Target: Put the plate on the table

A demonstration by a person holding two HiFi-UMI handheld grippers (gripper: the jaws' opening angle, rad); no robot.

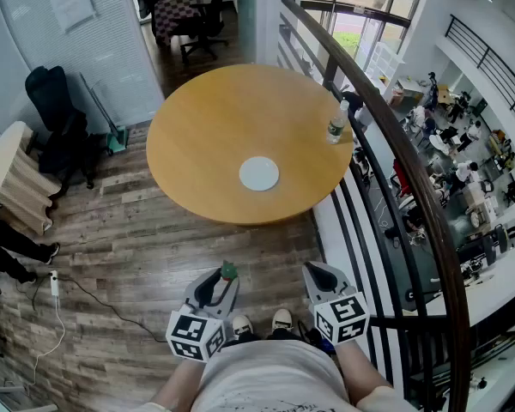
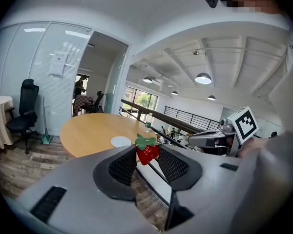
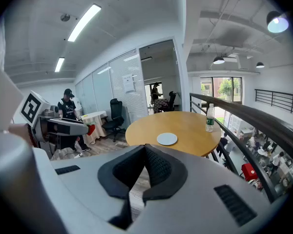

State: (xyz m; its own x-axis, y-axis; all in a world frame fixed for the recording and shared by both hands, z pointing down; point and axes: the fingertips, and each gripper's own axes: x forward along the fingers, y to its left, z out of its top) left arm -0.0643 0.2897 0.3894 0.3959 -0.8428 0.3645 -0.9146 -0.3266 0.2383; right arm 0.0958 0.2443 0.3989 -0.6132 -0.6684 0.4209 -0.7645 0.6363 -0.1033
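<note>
Pinching a toy strawberry point(image 2: 147, 152), the left gripper point(image 1: 224, 279) stands part-open; right gripper point(image 3: 145, 148) closed, empty; white plate point(image 1: 259, 173) on round table point(image 1: 197, 127), twelve o'clock.

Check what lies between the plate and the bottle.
Nothing: only bare table runs between the plate and the bottle, as the head view shows.

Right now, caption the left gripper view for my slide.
The left gripper pinches a toy strawberry, facing a round wooden table that bears a white plate and a bottle.
</note>
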